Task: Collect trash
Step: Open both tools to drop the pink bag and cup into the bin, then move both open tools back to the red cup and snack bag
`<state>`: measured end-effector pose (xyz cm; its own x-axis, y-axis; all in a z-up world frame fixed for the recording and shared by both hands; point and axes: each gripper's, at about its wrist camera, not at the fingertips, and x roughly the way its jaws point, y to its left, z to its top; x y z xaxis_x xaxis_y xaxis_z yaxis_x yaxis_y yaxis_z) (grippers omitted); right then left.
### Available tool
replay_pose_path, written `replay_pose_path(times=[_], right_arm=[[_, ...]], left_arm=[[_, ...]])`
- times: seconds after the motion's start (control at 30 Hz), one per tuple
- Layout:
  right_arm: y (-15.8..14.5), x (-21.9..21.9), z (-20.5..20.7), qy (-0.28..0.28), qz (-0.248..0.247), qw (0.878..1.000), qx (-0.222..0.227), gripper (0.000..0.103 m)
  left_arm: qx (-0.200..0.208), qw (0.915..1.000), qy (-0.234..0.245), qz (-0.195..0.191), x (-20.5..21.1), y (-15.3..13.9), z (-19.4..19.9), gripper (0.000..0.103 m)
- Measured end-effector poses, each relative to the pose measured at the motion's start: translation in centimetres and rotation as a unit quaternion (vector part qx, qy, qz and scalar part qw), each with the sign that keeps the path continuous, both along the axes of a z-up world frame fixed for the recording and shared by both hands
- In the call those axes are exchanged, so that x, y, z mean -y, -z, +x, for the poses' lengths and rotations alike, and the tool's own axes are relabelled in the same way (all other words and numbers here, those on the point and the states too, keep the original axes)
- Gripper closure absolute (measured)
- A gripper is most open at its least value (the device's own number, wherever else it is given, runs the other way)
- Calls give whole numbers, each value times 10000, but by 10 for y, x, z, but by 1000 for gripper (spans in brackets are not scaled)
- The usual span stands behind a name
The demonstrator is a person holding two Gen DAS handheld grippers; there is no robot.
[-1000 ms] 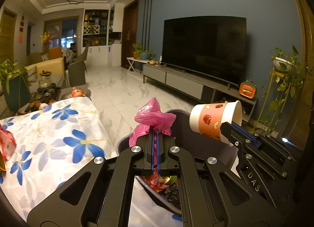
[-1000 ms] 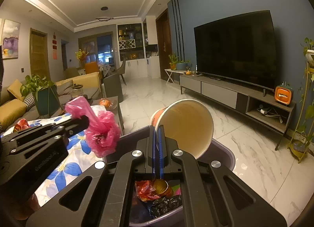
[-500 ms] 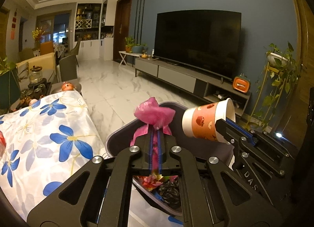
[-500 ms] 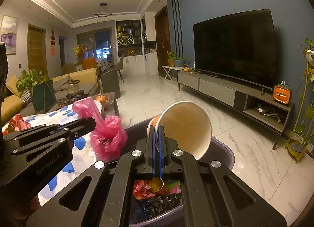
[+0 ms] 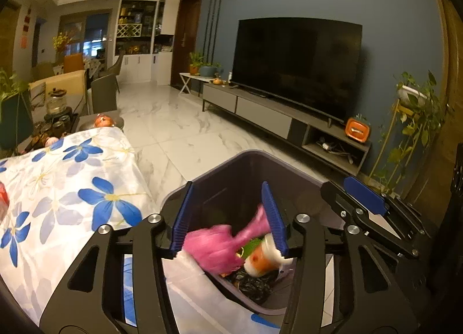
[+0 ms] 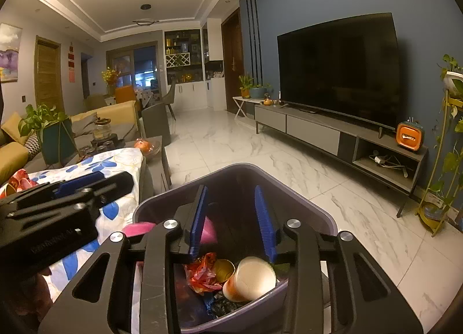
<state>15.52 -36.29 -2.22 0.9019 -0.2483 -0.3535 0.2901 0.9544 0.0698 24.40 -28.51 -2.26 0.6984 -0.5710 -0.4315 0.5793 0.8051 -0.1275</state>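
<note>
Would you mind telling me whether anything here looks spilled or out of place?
Nothing stands out: the paper cup and pink bag lie inside the bin, with no trash visible on the floor beside it.

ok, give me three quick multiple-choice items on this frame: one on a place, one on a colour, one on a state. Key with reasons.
1. Where is the paper cup?
A. on the flowered tablecloth
B. inside the bin
C. on the TV stand

2. What colour is the plastic bag dropping into the bin?
A. pink
B. green
C. white

3. How do both hand-held grippers stand?
A. both shut on trash
B. left shut, right open
C. both open, holding nothing

Key:
1 B: the cup lies on its side among the wrappers inside the bin.
2 A: it shows as a pink blur between the fingers of the left hand-held gripper.
3 C: the blue pads of the left one and of the right hand-held gripper are spread wide with nothing between them.
</note>
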Motion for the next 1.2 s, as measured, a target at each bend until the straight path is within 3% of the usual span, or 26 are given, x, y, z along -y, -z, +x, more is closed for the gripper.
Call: replay_pose_path(times=[0.23, 0.63, 0.87, 0.97, 1.2], right_arm=[[-2, -2, -6, 70, 62, 9999, 72, 53], [-14, -33, -25, -84, 13, 9996, 287, 37], [-22, -61, -30, -347, 98, 9986, 392, 35], [-24, -77, -28, -483, 120, 9979, 422, 35], [-22, -125, -10, -966, 215, 9944, 363, 35]], left_arm=[[41, 9989, -464, -108, -28, -7, -10, 31], [260, 9890, -1451, -129, -103, -15, -41, 23], [537, 9701, -2365, 110, -163, -19, -56, 22], [607, 9583, -2785, 221, -195, -18, -60, 22], [480, 9341, -3519, 366, -271, -5, -63, 22]])
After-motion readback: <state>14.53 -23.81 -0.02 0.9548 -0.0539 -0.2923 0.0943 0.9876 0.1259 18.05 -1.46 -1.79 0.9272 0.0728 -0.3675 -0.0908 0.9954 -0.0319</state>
